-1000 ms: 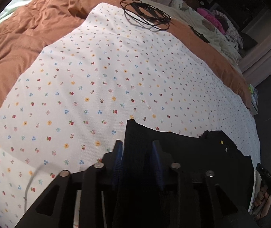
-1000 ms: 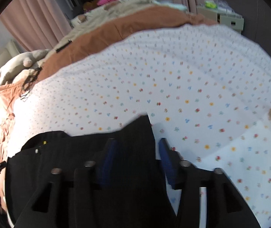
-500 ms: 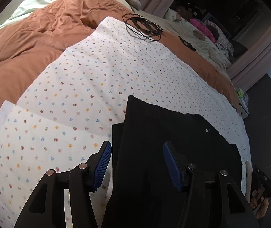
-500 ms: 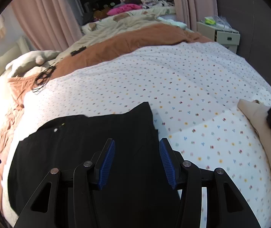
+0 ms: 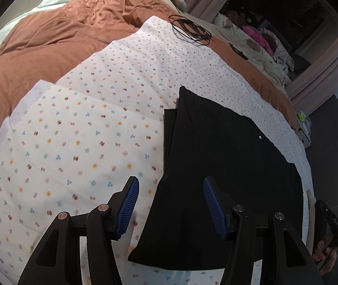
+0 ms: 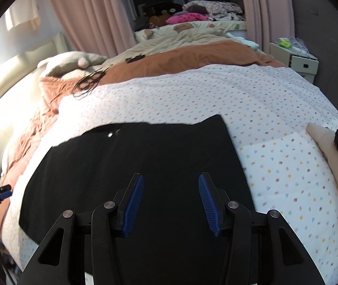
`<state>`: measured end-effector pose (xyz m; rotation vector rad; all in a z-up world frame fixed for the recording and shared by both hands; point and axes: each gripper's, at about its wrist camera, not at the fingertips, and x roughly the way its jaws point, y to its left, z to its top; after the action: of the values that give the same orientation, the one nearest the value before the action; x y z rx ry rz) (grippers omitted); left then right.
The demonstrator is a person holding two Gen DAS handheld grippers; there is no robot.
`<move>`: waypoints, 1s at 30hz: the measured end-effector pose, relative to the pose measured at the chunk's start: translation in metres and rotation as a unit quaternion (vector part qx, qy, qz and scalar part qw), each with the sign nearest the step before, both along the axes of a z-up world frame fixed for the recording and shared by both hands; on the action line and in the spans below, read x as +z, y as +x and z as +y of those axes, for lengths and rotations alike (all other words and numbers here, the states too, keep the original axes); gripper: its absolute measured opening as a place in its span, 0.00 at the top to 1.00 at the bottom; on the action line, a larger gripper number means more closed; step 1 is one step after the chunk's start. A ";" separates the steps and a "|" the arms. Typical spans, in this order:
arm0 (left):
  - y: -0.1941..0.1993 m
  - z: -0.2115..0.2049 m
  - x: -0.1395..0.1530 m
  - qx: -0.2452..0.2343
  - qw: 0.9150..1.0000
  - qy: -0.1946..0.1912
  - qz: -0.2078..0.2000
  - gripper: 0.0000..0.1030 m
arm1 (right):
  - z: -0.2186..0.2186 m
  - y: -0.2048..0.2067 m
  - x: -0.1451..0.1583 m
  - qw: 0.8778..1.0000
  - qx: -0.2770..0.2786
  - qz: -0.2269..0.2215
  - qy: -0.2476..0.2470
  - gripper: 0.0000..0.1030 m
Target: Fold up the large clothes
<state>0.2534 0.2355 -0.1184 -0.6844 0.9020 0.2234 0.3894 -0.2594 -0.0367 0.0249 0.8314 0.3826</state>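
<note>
Black garment flat below both grippers; jaws spread, empty.

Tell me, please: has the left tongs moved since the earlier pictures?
Yes. The left tongs has drawn back from the black cable coil toward the near edge of the flowered sheet. Its jaws have just been opening, releasing the black garment.

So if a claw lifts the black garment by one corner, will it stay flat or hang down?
Probably it hangs limp: the black garment lies flat in soft folded layers on the flowered sheet. It looks thin, so likely light. The layers may slide apart.
</note>
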 end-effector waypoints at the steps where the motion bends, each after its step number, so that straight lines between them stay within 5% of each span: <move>1: -0.005 -0.001 -0.003 0.002 1.000 -0.003 0.003 0.43 | 0.003 -0.005 -0.002 1.000 0.004 0.005 0.002 0.53; 13: -0.040 -0.019 -0.048 -0.008 0.998 -0.045 0.038 0.43 | 0.059 -0.057 -0.049 0.995 0.073 0.064 -0.003 0.53; 20: -0.053 -0.021 -0.071 -0.006 0.994 -0.101 0.045 0.43 | 0.080 -0.082 -0.067 0.989 0.107 0.098 0.001 0.53; 30: -0.040 -0.019 -0.082 -0.011 0.989 -0.138 0.042 0.43 | 0.104 -0.105 -0.076 0.980 0.155 0.122 0.007 0.53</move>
<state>0.2130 0.2167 -0.2004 -0.9274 1.0307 0.1087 0.2843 -0.1558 -0.1132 -0.0473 1.0794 0.6892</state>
